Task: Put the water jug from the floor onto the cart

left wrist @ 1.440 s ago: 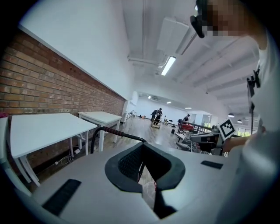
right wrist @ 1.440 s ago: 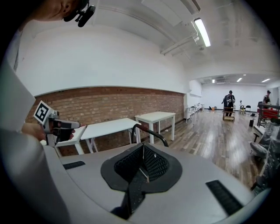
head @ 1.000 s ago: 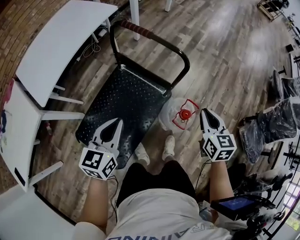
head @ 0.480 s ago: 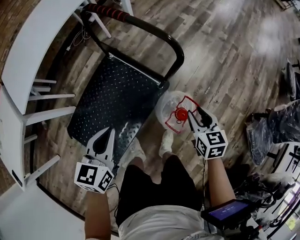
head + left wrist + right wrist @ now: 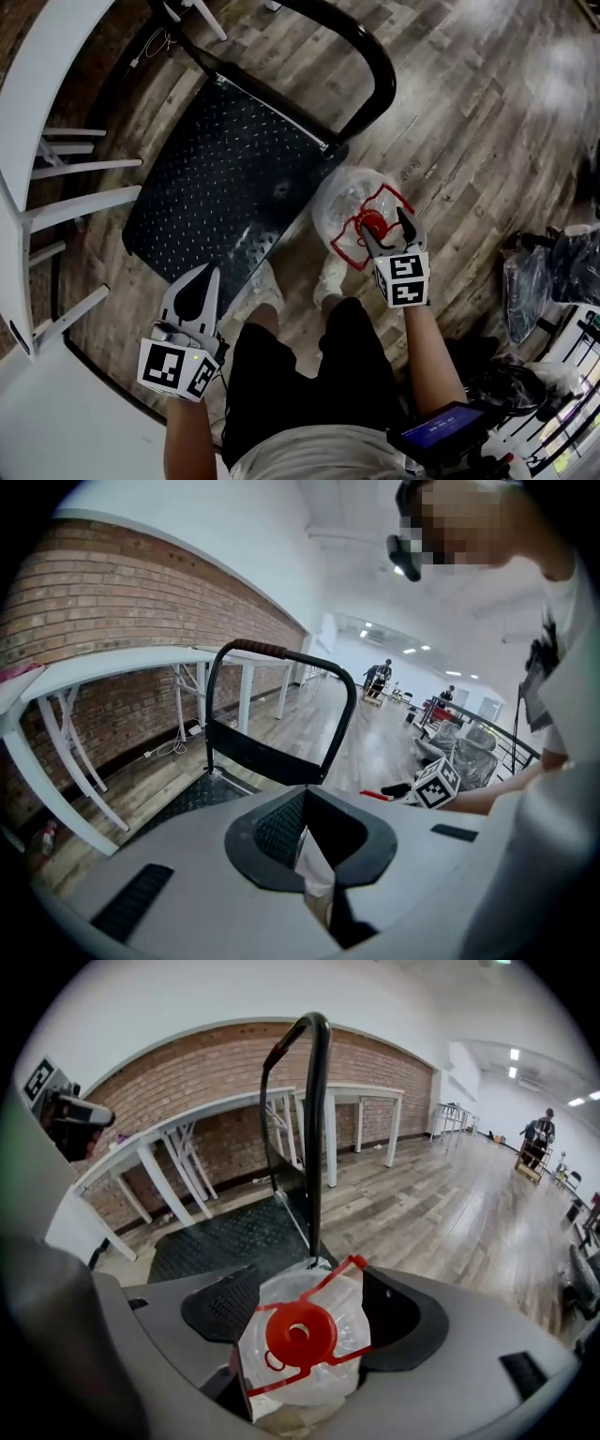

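Note:
The clear water jug (image 5: 349,208) with a red cap and red handle stands on the wood floor beside the corner of the black cart (image 5: 225,178). My right gripper (image 5: 382,225) is down over the jug's top. Its jaws are opening, with the red cap (image 5: 298,1333) between them and the pads apart from it. The cart's black push handle (image 5: 317,1129) rises just behind the jug. My left gripper (image 5: 208,274) hangs shut and holds nothing, over the near edge of the cart's platform. In the left gripper view the left gripper (image 5: 305,797) points toward the cart's back frame (image 5: 267,757).
White tables (image 5: 37,112) stand along the brick wall left of the cart. The person's shoes (image 5: 258,286) are on the floor between the cart and the jug. Plastic-wrapped chairs (image 5: 562,262) stand at the right. A tablet (image 5: 436,431) hangs at the person's hip.
Both grippers came down toward the floor. My right gripper moved from beside the jug onto its red cap and went from shut to open. My left gripper stayed shut.

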The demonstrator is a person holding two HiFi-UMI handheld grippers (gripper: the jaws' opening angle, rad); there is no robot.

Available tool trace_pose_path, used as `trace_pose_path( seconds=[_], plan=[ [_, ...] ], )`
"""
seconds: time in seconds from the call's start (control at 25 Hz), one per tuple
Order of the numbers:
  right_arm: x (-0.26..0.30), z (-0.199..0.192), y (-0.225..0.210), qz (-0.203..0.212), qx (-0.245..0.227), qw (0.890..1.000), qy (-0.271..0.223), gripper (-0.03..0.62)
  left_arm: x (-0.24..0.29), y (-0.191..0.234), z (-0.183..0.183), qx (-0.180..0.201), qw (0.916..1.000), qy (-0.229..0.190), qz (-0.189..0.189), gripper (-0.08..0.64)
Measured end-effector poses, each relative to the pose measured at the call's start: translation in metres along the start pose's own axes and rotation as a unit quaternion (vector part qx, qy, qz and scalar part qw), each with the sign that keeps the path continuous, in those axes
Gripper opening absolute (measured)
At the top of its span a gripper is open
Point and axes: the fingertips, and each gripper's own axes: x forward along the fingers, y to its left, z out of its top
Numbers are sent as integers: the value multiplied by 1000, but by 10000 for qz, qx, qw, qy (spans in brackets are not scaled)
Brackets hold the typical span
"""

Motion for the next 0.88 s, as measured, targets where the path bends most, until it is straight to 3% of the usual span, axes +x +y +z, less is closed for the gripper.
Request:
trace_pose_path(
  seconds=[0.48,0.88],
  plan=[
    [43,-55,11,-118,-201,9981,567,331,-17,18,-35,-187,9991,219,323,0],
    [44,-61,7,-361,-225,9980,462,314,-25,15,-40,-253,9990,186,308,0]
  ],
)
